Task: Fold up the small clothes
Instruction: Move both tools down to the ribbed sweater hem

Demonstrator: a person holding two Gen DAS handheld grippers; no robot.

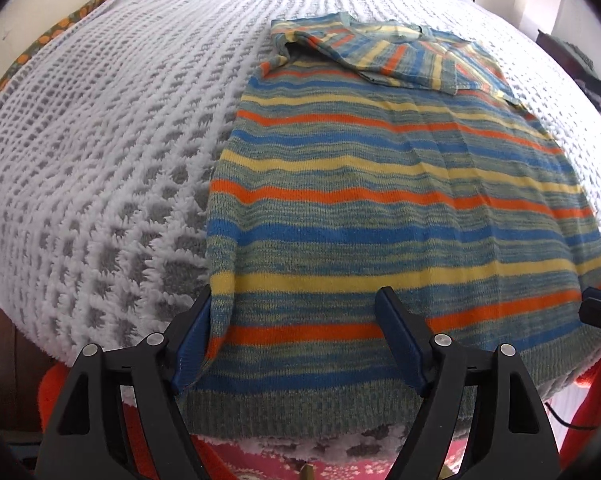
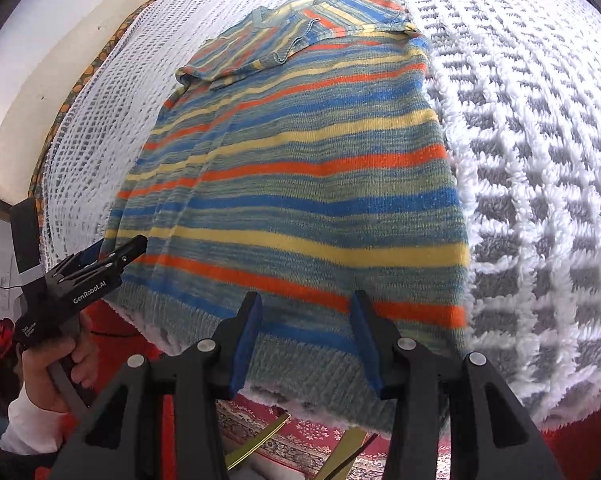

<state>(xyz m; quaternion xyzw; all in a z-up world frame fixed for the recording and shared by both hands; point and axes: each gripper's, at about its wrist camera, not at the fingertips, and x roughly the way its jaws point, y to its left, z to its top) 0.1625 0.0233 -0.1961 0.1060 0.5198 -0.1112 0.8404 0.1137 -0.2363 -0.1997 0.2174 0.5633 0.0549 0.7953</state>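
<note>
A knit sweater [image 1: 380,200] striped in blue, yellow, orange and grey-green lies flat on a white and grey blanket [image 1: 100,160]. Its sleeves are folded in across the top, and its ribbed hem [image 1: 320,408] reaches the bed's near edge. My left gripper [image 1: 296,300] is open wide over the hem's left corner, its left finger beside the sweater's edge, with no fabric pinched. My right gripper [image 2: 306,300] is open above the hem [image 2: 308,368] of the sweater [image 2: 300,160], nearer its right side. A hand [image 2: 60,360] holds the left gripper [image 2: 112,256] at the sweater's left corner.
The blanket [image 2: 540,160] spreads wide to either side of the sweater. A red patterned rug [image 2: 300,436] lies on the floor below the bed's edge, with gold metal bars [image 2: 260,440] over it. An orange-patterned sheet edge [image 1: 60,24] shows at far left. Dark clothes [image 1: 580,64] sit far right.
</note>
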